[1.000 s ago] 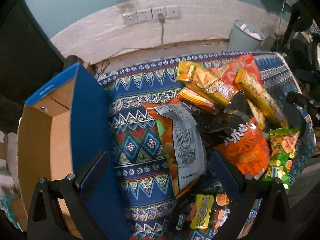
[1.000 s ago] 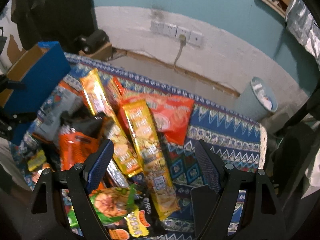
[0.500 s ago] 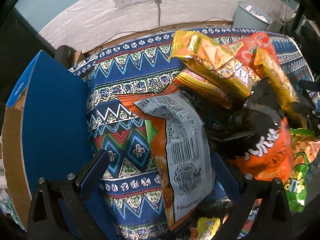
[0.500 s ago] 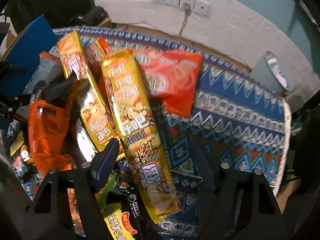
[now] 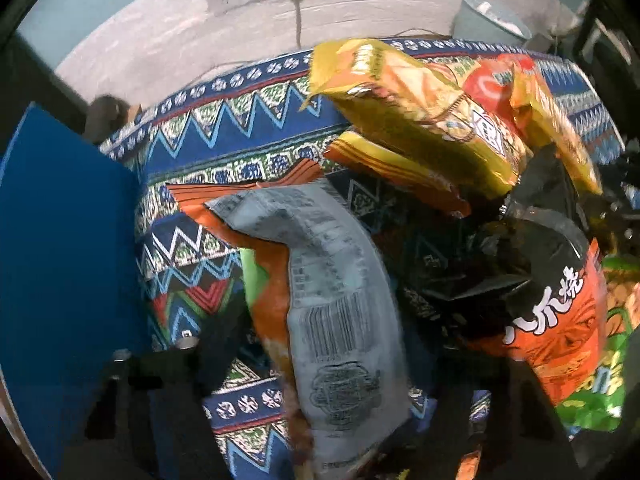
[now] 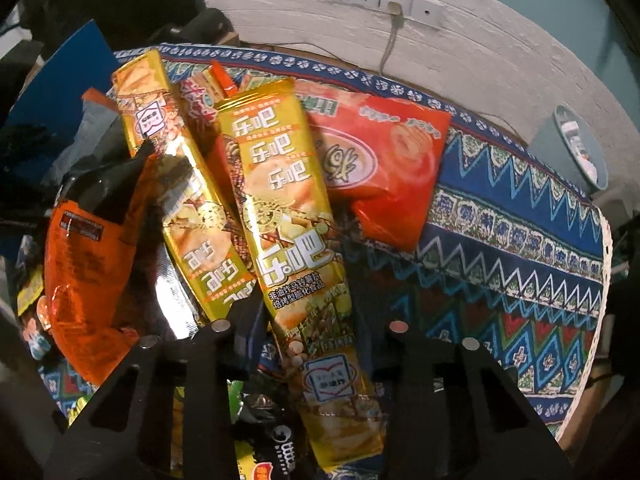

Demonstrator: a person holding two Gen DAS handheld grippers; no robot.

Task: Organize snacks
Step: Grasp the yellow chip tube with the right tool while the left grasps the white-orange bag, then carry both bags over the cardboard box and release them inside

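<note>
Snack pile sits on the patterned cloth (image 5: 224, 148), just right of the blue box (image 5: 68, 272). Left gripper (image 5: 320, 364) is low over the pile, jaws closing, half-wide, straddling the grey-backed bag (image 5: 332, 320); blurred, so I can't tell if the pads touch it yet. That bag is the pile item nearest the box, lying back-side up. Right gripper (image 6: 316, 344) jaws closing, already narrow, with the long gold pack (image 6: 296, 240) between them; pads look pressed on its lower part. A second gold pack (image 6: 188, 200) lies just beside it on the box side, an orange bag (image 6: 88, 264) beyond that, and a red bag (image 6: 384, 168) on the side away from the box.
</note>
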